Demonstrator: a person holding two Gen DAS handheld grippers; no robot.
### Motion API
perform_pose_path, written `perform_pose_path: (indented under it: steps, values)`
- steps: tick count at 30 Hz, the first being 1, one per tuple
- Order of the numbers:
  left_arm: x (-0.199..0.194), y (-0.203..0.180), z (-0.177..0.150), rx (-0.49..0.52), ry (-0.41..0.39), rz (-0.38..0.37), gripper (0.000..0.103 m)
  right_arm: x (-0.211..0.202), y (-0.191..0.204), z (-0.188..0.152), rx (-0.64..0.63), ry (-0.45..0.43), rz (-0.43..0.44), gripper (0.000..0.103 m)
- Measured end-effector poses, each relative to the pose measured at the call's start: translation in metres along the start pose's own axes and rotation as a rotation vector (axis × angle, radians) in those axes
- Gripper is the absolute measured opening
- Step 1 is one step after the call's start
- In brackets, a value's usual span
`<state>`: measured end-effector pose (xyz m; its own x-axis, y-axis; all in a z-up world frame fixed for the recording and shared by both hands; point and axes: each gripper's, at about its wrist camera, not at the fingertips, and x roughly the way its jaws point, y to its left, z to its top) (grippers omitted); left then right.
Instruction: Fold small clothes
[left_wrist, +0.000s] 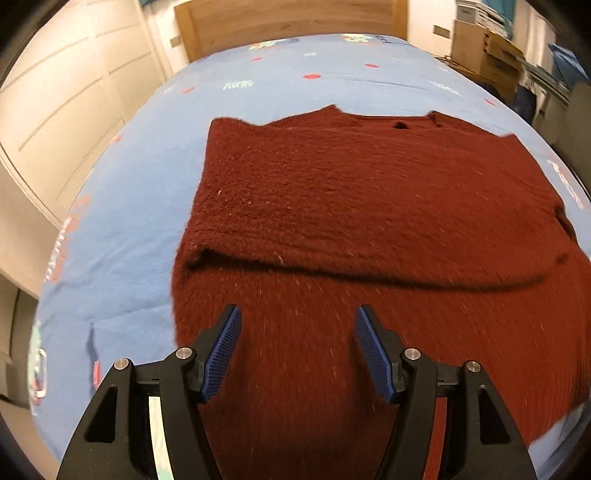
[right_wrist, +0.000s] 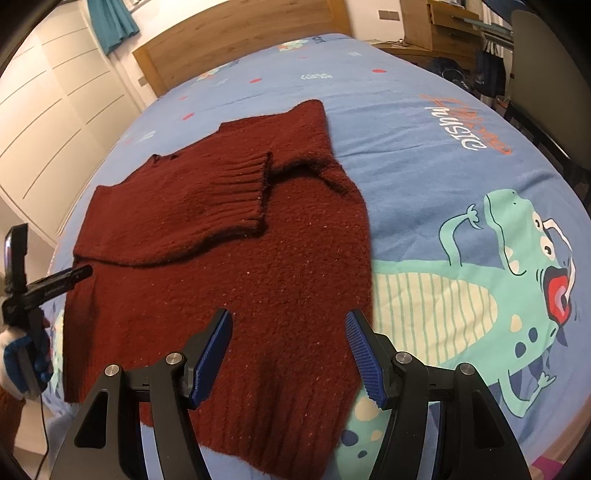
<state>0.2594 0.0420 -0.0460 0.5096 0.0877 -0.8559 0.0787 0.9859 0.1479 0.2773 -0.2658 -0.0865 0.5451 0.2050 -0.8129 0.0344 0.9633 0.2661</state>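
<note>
A dark red knitted sweater (right_wrist: 229, 258) lies flat on the blue bed sheet (right_wrist: 424, 147), both sleeves folded across its chest, the ribbed cuff (right_wrist: 240, 192) on top. It fills the left wrist view (left_wrist: 351, 206) too, with a sleeve edge running across it. My left gripper (left_wrist: 297, 332) is open and empty, hovering over the sweater's lower left part; it also shows at the left edge of the right wrist view (right_wrist: 79, 273). My right gripper (right_wrist: 288, 332) is open and empty above the sweater's hem near its right side.
The sheet carries a green dinosaur print (right_wrist: 498, 295) to the sweater's right. A wooden headboard (left_wrist: 291, 22) stands at the far end. White wardrobe doors (left_wrist: 55, 110) line the left; boxes and shelves (left_wrist: 491, 51) stand at the far right.
</note>
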Motion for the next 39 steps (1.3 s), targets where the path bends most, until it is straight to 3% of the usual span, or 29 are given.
perform_pose_path:
  steps: [5, 19, 39]
  values:
    - [-0.024, -0.011, -0.019, 0.043, -0.007, 0.019, 0.059, -0.009, 0.001, -0.004, 0.002, -0.01, -0.002, 0.066]
    - [-0.077, -0.015, -0.082, 0.024, -0.015, 0.019, 0.068, -0.025, 0.001, -0.033, 0.028, 0.003, -0.015, 0.066]
    - [-0.06, -0.01, -0.105, 0.002, 0.067, 0.042, 0.075, -0.005, -0.013, -0.052, 0.084, 0.071, -0.015, 0.072]
